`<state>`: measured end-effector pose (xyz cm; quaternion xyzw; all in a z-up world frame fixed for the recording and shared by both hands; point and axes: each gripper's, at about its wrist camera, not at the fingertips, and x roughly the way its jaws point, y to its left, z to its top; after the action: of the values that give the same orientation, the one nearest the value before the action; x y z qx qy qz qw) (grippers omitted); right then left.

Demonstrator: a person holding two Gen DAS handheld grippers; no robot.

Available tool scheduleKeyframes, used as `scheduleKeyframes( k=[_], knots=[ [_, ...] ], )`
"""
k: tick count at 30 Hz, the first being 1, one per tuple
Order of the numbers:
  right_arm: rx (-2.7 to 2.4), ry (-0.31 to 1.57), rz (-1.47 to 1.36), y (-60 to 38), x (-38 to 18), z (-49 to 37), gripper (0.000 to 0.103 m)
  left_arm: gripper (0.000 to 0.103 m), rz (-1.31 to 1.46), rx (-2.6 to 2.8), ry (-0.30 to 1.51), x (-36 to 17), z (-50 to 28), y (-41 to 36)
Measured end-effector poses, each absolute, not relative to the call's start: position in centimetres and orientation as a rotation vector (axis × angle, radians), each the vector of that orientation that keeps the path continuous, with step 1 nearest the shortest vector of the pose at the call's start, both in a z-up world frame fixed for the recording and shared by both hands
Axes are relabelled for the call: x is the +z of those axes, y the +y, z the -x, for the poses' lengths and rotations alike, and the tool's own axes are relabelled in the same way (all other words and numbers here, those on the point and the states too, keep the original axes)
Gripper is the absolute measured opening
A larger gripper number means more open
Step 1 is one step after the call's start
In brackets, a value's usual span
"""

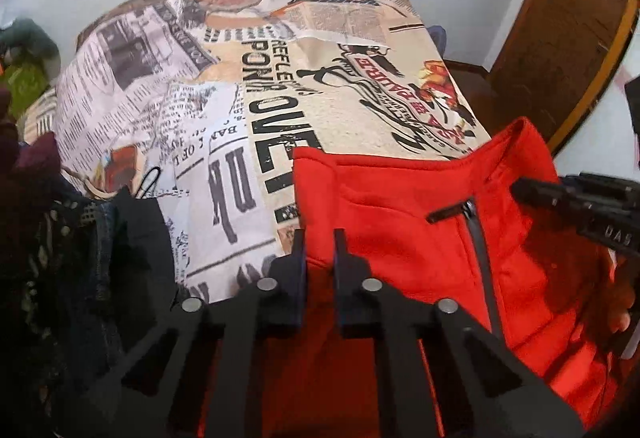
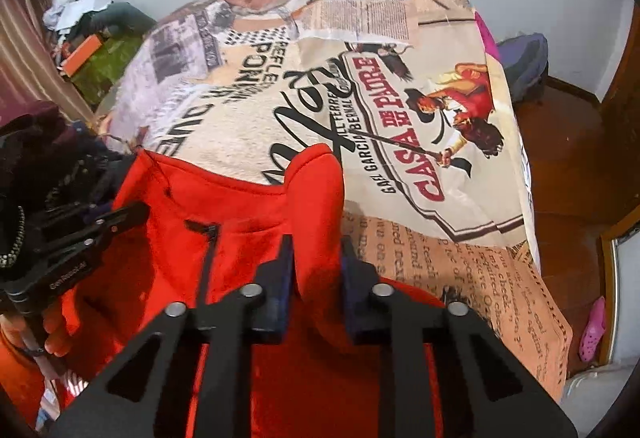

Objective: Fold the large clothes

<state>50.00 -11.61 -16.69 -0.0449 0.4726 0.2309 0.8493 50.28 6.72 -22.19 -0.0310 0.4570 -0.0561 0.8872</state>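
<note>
A red fleece jacket (image 1: pixel 400 205) with a dark zipper (image 1: pixel 476 238) lies at the near end of a bed. My left gripper (image 1: pixel 320 242) is shut on the jacket's left top corner, with red cloth pinched between its pads. My right gripper (image 2: pixel 316 244) is shut on the other raised corner of the jacket (image 2: pixel 248 205), which stands up in a peak between its fingers. Each gripper shows in the other's view: the right one (image 1: pixel 520 189) at the right edge, the left one (image 2: pixel 136 215) at the left. The jacket's lower part is hidden under the grippers.
The bed cover (image 1: pixel 280 77) has a newspaper and poster print. A pile of dark clothes (image 1: pixel 60 238) lies at the left. Right of the bed are a wooden floor (image 2: pixel 568 157), a purple bag (image 2: pixel 524 61), a pink shoe (image 2: pixel 594 330) and a wooden door (image 1: pixel 560 37).
</note>
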Motion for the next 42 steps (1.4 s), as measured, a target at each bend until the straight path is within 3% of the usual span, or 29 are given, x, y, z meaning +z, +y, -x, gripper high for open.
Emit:
scheduleKeyframes(
  k=[9, 21, 28, 38, 42],
  knots=[
    [0.536, 0.852, 0.137, -12.2, -10.9, -43.9, 0.014, 0.007, 0.01, -0.159, 0.837, -16.4, -44.3, 4.6],
    [0.623, 0.75, 0.155, -15.5, -6.4, -33.2, 0.014, 0.007, -0.064, -0.223, 0.694, -9.3, -30.2, 3.8],
    [0.657, 0.77, 0.157, -16.5, -7.7, -28.2, 0.014, 0.007, -0.026, -0.236, 0.733, -10.8, -24.6, 3.8],
    [0.625, 0.888, 0.202, -17.2, -12.7, -24.7, 0.015, 0.009, 0.024, -0.269, 0.892, -17.0, -19.8, 3.0],
    [0.583, 0.921, 0.219, -18.1, -13.7, -23.7, 0.022, 0.015, -0.027, -0.244, 0.958, -19.0, -18.4, 2.4]
  ],
)
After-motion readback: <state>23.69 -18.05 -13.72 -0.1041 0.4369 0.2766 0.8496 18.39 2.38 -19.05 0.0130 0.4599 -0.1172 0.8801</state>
